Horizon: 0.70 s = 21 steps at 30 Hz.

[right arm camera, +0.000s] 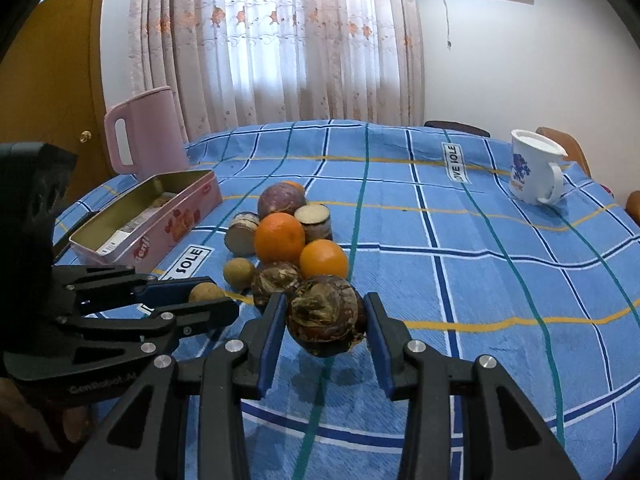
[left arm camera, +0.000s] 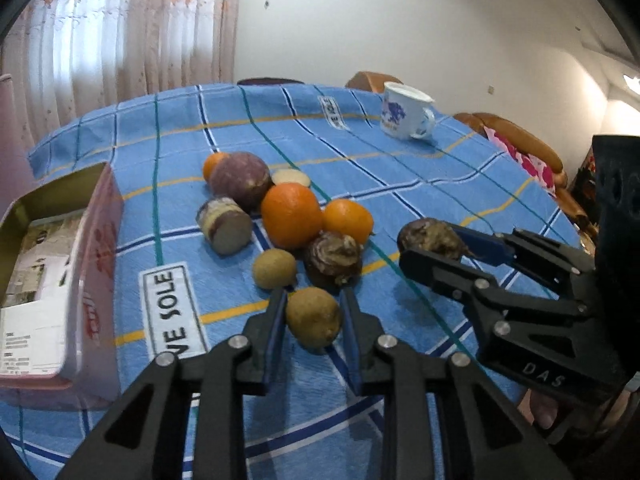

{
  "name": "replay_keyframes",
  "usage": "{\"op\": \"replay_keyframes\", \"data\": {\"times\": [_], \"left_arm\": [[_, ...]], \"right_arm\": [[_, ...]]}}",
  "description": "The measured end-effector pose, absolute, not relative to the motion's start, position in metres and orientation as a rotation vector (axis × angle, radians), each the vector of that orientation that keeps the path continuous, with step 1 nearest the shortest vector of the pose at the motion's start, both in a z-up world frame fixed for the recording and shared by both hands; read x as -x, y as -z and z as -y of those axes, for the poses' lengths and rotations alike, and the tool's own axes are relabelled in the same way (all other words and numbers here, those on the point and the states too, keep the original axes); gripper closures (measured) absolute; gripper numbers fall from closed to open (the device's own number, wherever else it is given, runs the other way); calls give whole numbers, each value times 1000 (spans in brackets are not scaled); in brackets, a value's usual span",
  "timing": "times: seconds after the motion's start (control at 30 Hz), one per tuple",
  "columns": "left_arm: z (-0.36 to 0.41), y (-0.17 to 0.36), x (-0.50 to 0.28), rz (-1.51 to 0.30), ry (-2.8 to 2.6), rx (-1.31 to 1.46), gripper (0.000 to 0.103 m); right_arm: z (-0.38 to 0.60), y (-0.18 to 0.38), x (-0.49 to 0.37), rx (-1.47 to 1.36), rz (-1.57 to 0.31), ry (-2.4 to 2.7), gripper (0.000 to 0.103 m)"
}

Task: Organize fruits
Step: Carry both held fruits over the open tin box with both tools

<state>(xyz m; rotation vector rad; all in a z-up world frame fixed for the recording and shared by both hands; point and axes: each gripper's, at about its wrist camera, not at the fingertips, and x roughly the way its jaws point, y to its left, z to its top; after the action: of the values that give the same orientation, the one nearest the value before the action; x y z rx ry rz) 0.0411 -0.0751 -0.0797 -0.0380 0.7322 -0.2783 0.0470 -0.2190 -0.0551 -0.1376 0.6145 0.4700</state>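
Observation:
A pile of fruit lies on the blue checked tablecloth (left arm camera: 360,168): a big orange (left arm camera: 291,216), a smaller orange (left arm camera: 347,221), a purple round fruit (left arm camera: 240,180), a cut purple-skinned piece (left arm camera: 225,225), a brown kiwi (left arm camera: 274,269) and a dark brown mottled fruit (left arm camera: 333,257). My left gripper (left arm camera: 314,312) is shut on a second brown kiwi (left arm camera: 314,322); it also shows in the right wrist view (right arm camera: 206,292). My right gripper (right arm camera: 326,320) is shut on another dark brown mottled fruit (right arm camera: 323,315), held just above the cloth, also seen in the left wrist view (left arm camera: 434,238).
An open pink tin box (left arm camera: 60,280) with papers inside lies left of the pile. A white mug with blue print (left arm camera: 404,114) stands far right. A pink jug (right arm camera: 144,132) stands behind the tin. Chairs and a curtain lie beyond the table.

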Motion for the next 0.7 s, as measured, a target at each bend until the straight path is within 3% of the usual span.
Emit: {"op": "replay_keyframes", "data": {"times": [0.7], "left_arm": [[3, 37, -25, -568, 79, 70, 75]], "right_arm": [[153, 20, -54, 190, -535, -632, 62]]}}
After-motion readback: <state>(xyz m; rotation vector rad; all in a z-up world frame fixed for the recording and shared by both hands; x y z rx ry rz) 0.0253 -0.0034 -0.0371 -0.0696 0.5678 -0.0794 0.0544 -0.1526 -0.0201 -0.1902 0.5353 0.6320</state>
